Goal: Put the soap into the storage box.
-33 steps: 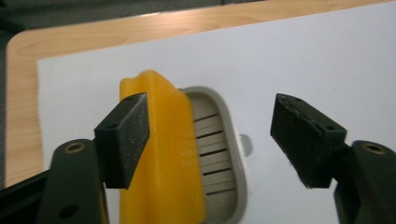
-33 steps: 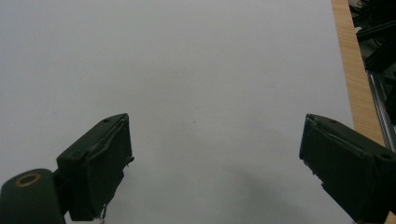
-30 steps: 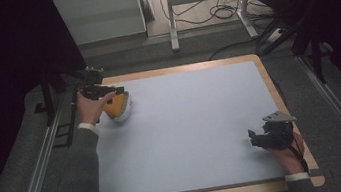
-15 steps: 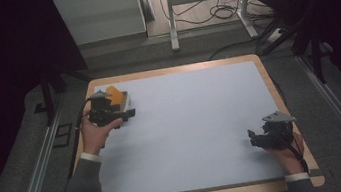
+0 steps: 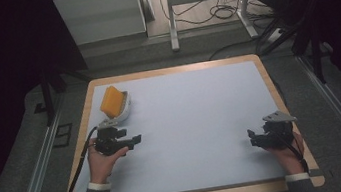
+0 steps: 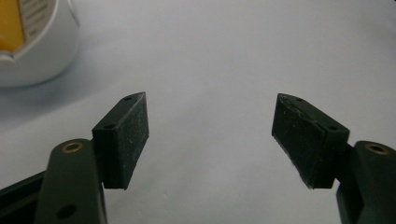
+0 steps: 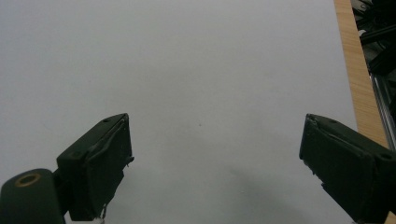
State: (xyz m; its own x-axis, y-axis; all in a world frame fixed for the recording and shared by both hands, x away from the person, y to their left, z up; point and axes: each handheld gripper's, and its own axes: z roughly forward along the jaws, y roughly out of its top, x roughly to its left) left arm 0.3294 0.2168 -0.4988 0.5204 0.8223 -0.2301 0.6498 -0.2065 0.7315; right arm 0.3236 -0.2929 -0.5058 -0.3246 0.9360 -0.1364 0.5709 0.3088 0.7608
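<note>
A white holder with a yellow-orange sponge-like block (image 5: pixel 113 105) stands on the pale mat near its far left corner; its rounded white side (image 6: pixel 35 44) fills the top left of the left gripper view. My left gripper (image 5: pixel 134 140) is held over the mat just in front of it, apart from it, open with nothing between its jaws (image 6: pixel 210 135). My right gripper (image 5: pixel 255 136) rests low at the near right of the mat, open and empty (image 7: pixel 215 161).
The pale mat (image 5: pixel 192 118) covers a wooden-edged table (image 5: pixel 279 91); the wooden rim (image 7: pixel 357 79) runs close to the right gripper. Dark floor, metal rails and a frame with cables (image 5: pixel 207 10) lie beyond the table.
My left gripper carried the white holder with the yellow block onto the mat's far left corner, let go of it and drew back toward the person, now open. The right gripper stayed put.
</note>
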